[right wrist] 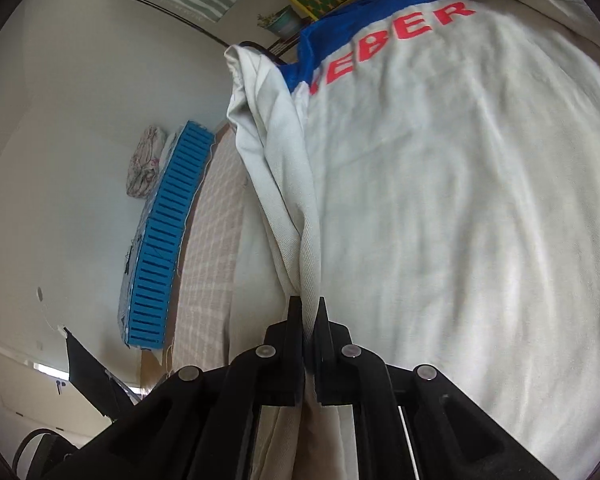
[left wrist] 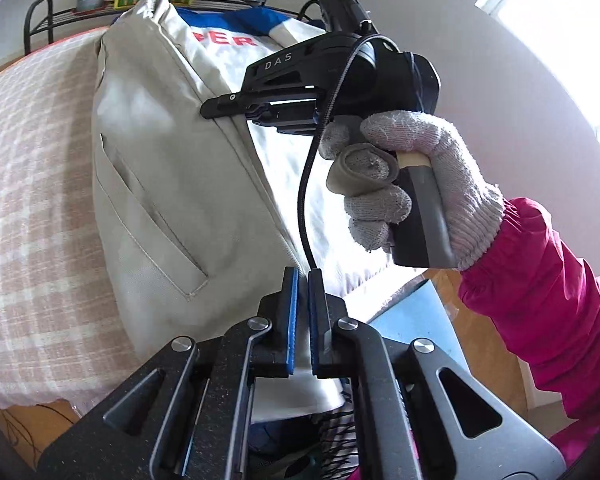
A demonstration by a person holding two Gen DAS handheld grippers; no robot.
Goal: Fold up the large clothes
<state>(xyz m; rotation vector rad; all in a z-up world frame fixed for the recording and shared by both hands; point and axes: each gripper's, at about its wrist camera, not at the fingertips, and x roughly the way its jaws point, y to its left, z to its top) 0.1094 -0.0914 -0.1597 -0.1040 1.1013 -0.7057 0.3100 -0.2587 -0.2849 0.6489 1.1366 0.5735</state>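
Jacket (left wrist: 152, 184): cream, on the checked bed (left wrist: 32, 200), long axis running near to far.
Right gripper (right wrist: 310, 312): clamped on its folded side edge, mid-length.
Left gripper (left wrist: 303, 280): narrow, pinching the near hem.

Left gripper (left wrist: 303, 276) nearly closed; right gripper (right wrist: 310, 304) clamped.

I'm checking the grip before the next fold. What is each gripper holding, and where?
The right gripper pinches the folded side edge of the beige jacket. The left gripper looks shut at its hem.
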